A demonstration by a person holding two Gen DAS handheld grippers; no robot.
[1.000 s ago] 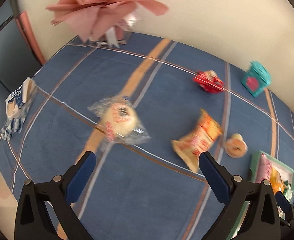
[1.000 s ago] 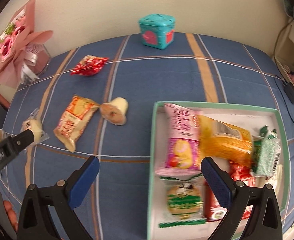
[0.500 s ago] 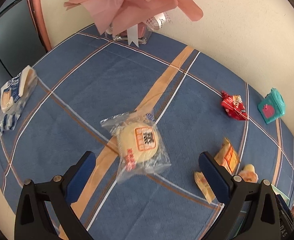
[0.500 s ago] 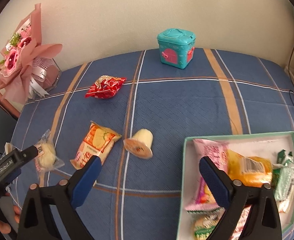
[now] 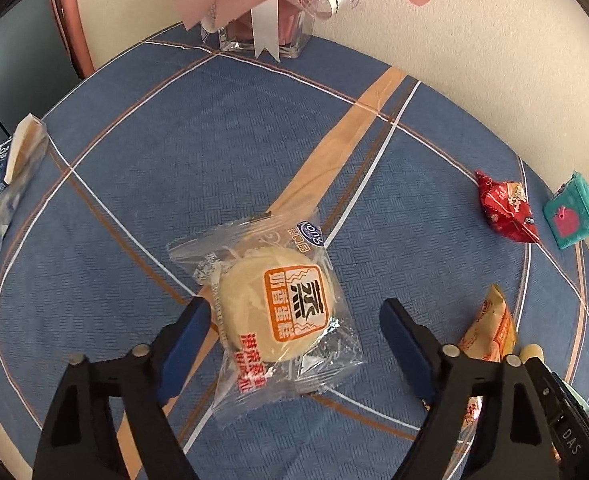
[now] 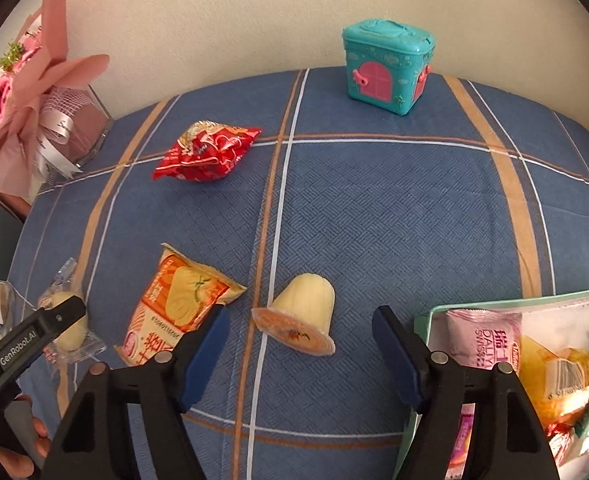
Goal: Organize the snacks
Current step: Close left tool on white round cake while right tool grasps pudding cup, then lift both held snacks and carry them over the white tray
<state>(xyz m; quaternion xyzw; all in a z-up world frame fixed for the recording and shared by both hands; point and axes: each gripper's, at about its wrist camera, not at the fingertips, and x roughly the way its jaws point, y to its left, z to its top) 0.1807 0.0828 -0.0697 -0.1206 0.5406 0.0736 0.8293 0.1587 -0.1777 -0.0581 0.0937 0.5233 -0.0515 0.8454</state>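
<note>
A round pale cake in a clear wrapper lies on the blue checked tablecloth. My left gripper hangs just over it, jaws closing on either side of the cake, pads not pressing on it. In the right wrist view a jelly cup lies on its side between the closing jaws of my right gripper, with gaps to both pads. An orange snack packet lies just left of the right gripper's left finger. A red packet sits farther back.
A green-rimmed tray holding several wrapped snacks sits at the right. A teal toy house box stands by the wall, and a pink bouquet in a glass vase at the back left. A blue-white packet lies at the table's left edge.
Both grippers came down closer to the cloth and their jaws narrowed. The left now straddles the cake. The right moved left from the tray to straddle the jelly cup.
</note>
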